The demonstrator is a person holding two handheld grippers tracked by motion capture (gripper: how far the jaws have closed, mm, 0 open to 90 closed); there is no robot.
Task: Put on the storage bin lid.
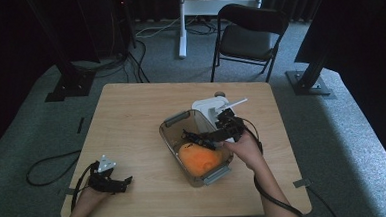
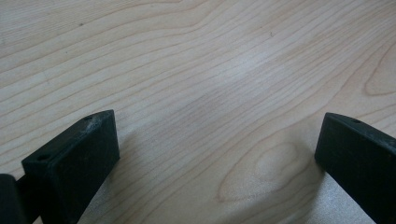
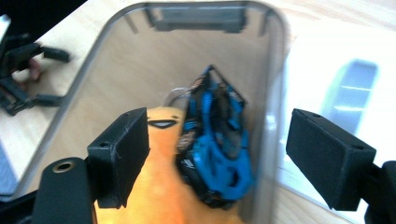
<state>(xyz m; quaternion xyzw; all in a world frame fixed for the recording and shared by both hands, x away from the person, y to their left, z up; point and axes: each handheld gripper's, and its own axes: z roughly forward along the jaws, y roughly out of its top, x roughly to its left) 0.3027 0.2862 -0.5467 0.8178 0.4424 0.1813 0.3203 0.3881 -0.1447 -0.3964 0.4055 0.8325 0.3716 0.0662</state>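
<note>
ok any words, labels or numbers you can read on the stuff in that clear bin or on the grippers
None can be read.
The black and blue item in the clear bin has small pale patches that might be print, but they are too blurred to make out.
The orange item has a dark mark on it in the right gripper view, not legible as text.
The white lid beside the bin shows no writing.

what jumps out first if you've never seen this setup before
The bright orange object inside the clear plastic bin at the middle of the wooden table grabs the eye. In the right gripper view a blue and black item lies beside it in the bin, below the open right gripper. The left gripper sits open at the table's near left corner.
</note>
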